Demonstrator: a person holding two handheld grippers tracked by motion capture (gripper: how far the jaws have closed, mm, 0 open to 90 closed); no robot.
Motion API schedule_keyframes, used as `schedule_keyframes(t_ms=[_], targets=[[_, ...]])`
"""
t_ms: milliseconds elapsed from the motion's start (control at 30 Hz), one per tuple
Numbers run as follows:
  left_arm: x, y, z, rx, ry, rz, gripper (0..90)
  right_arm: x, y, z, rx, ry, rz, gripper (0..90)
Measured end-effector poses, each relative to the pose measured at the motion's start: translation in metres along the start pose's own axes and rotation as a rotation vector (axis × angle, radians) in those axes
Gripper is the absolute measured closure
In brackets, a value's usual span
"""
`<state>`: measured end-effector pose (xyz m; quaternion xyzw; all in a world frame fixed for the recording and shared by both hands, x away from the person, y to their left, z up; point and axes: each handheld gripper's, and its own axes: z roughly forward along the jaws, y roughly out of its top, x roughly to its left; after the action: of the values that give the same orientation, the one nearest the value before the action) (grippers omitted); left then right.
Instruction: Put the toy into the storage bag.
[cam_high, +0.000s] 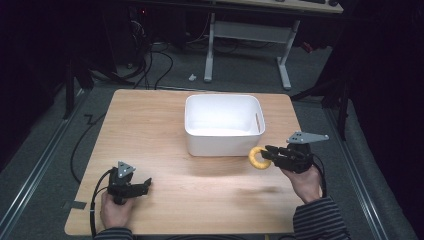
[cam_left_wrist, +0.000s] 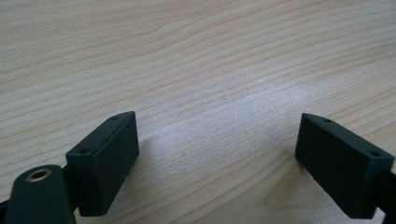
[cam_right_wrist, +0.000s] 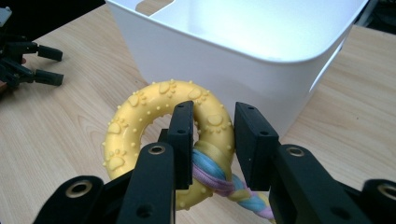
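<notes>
Yellow ring toy (cam_right_wrist: 163, 128) with paw prints and nubs, pastel braided rope knotted on, raised, apparently off the table

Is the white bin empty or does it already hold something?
Empty: the white bin shows bare walls and floor; the yellow ring toy is outside it.

Two black grippers: left gripper (cam_high: 145, 186), right gripper (cam_high: 266, 151). Blocky flat jaws with small screw holes; brass-ringed holes on the linkage arms. Grey three-cornered plate (cam_high: 125, 168) atop each, bolts showing. Black cable (cam_high: 96, 192) looping from the left one. Striped dark-and-light sleeve (cam_high: 319, 220) at near right.
</notes>
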<state>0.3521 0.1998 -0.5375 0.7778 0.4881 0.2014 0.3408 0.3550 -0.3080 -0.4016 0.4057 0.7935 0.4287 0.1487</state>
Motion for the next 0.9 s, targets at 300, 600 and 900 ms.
schedule_keyframes(t_ms=[300,600,900], targets=[[0.0,0.0,0.0,0.0,0.0,-0.001,13.7,-0.001,0.021,-0.003,-0.033,-0.004,-0.008,70.0],[0.0,0.0,0.0,0.0,0.0,-0.001,13.7,-0.004,0.041,0.0,-0.046,-0.009,0.012,70.0],[-0.001,0.0,0.0,0.001,-0.008,0.01,13.8,0.0,0.066,0.006,-0.022,-0.038,-0.037,69.9]])
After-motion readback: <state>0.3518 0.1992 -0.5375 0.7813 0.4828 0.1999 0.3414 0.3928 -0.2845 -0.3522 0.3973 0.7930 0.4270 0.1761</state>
